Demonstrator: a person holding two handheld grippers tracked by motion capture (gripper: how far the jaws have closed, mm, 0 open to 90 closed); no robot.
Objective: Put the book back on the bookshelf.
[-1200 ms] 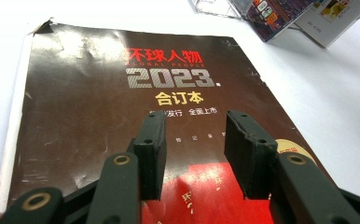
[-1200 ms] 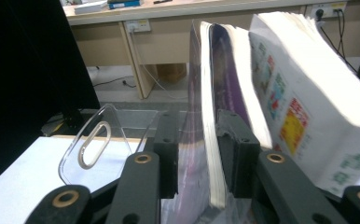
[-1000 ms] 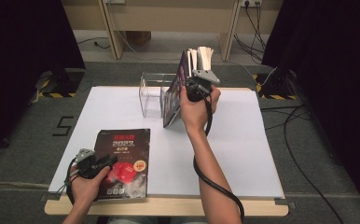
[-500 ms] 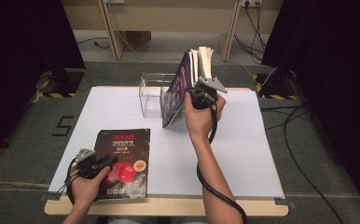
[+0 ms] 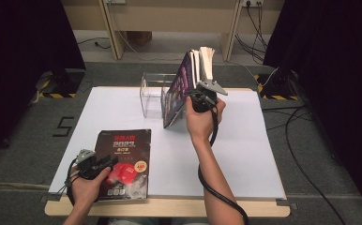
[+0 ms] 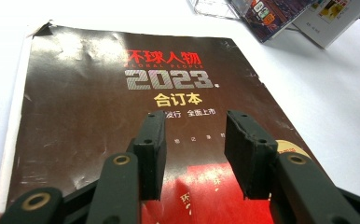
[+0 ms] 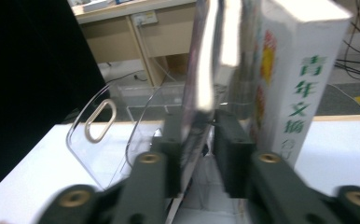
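Right tongs [image 7: 197, 154] clench purple magazine [image 5: 179, 89] at rack; left tongs [image 6: 194, 149] released over black magazine [image 6: 122, 102].

One table [image 5: 245, 154], white top. One clear acrylic rack [image 5: 152, 93]. One dark magazine [image 5: 123, 164] lying flat. Standing in rack: about three books or magazines [image 5: 195, 70]; exact count unclear. Two grippers: left gripper [image 5: 105, 161], right gripper [image 5: 194, 96].
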